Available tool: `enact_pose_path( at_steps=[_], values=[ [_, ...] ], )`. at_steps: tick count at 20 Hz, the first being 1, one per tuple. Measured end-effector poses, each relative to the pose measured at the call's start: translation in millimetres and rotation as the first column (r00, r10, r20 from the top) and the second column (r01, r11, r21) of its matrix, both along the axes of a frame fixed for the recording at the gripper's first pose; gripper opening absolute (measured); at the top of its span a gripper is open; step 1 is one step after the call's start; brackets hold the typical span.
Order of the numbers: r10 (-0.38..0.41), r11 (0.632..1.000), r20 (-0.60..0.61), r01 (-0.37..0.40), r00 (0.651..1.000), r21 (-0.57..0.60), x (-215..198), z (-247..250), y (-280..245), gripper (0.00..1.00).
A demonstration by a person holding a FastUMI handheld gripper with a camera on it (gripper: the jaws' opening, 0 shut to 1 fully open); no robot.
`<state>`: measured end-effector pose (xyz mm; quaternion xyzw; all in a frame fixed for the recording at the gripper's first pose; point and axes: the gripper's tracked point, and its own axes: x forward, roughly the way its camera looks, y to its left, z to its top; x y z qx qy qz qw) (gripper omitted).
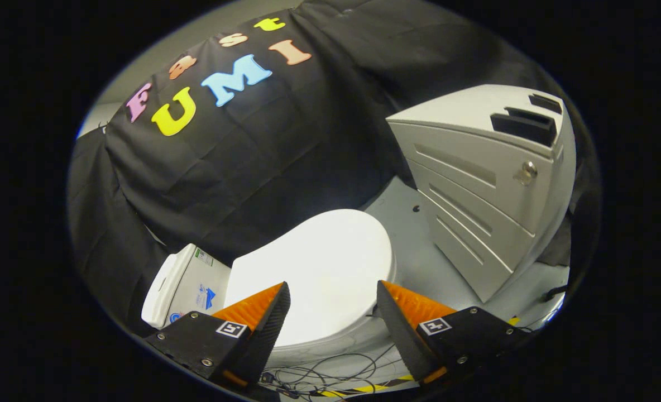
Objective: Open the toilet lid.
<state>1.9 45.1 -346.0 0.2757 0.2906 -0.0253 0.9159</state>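
A white toilet stands on the floor with its lid (314, 268) down flat over the bowl. Its white tank (182, 282) sits at one end, against the black cloth wall. My gripper (333, 293) hovers above the lid with its fingers wide apart and nothing between them. One fingertip (277, 312) and the other fingertip (392, 318) frame the near part of the lid, without touching it as far as I can tell.
A white drawer cabinet (475, 190) with a round lock stands beyond the toilet's rounded front end, across a strip of pale floor (414, 234). Thin black cables (330, 371) and striped tape lie on the floor near the fingers.
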Motion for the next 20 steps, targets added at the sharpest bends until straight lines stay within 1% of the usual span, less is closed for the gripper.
enact_pose_path(
  at_steps=[4, 10, 13, 15, 17, 20],
  values=[
    [-0.057, 0.997, -0.069, 0.060, 0.996, 0.054, -8.8, -34.0, -9.3, 0.95],
    [-0.104, 0.985, -0.136, 0.121, 0.985, 0.120, -16.9, -67.2, -13.8, 0.95],
    [-0.125, 0.974, -0.160, 0.152, 0.979, 0.170, -19.7, -80.5, -16.6, 0.94],
    [-0.111, 0.967, -0.174, 0.147, 0.978, 0.210, -20.0, -90.7, -16.4, 0.93],
    [-0.130, 0.954, -0.175, 0.171, 0.976, 0.245, -15.4, -95.7, -23.7, 0.92],
    [-0.161, 0.932, -0.188, 0.212, 0.969, 0.293, -13.5, -104.3, -27.4, 0.87]
  ],
)
